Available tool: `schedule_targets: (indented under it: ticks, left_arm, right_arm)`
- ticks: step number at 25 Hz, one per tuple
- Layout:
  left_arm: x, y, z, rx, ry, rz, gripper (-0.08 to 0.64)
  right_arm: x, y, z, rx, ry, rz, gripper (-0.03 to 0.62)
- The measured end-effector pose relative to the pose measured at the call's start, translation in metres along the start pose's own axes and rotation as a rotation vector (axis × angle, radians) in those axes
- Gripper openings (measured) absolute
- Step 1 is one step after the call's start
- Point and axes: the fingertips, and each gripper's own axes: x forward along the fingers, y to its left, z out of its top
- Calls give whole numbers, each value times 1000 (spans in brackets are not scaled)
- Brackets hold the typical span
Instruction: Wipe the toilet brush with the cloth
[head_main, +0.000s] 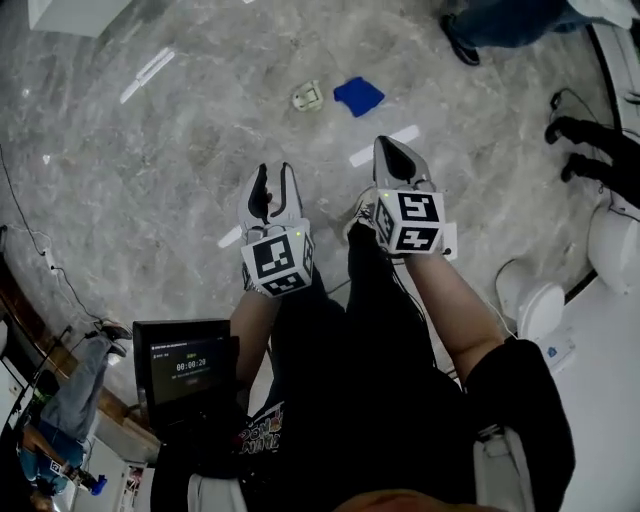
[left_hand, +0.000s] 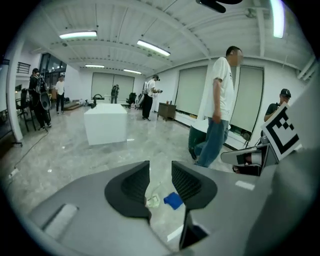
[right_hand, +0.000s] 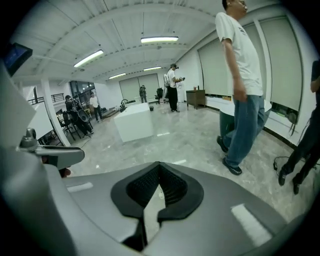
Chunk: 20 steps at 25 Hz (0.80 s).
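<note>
While blue cloth (head_main: 358, 96) lies on floor (head_main: 200, 150) | left claw (head_main: 275, 172) parted | right claw (head_main: 388, 145) closed

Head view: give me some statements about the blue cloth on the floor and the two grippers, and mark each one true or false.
The blue square cloth lies on the grey marbled floor. True.
The left gripper grips the cloth. False: its jaws stand apart, empty.
The right gripper is shut on nothing. True.
The small pale object lies on the cloth. False: it lies beside it, apart.
</note>
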Motion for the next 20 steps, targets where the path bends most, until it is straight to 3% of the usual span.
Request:
schedule_targets:
  ticks: [7, 13, 16, 20]
  left_arm:
    - [-53, -30, 102, 63, -111, 34, 132]
    - [-67, -71, 126, 54, -115, 59, 83]
    - [-99, -100, 144, 103, -180, 24, 83]
    - [-105, -115, 156, 81, -190, -27, 83]
  right_arm:
    - [-80, -9, 100, 32, -152, -7, 2]
    - [-111, -23, 131, 17, -199, 81, 2]
    - [-150, -26, 143, 32, -252, 88, 2]
    - [-165, -28, 153, 42, -266, 90, 2]
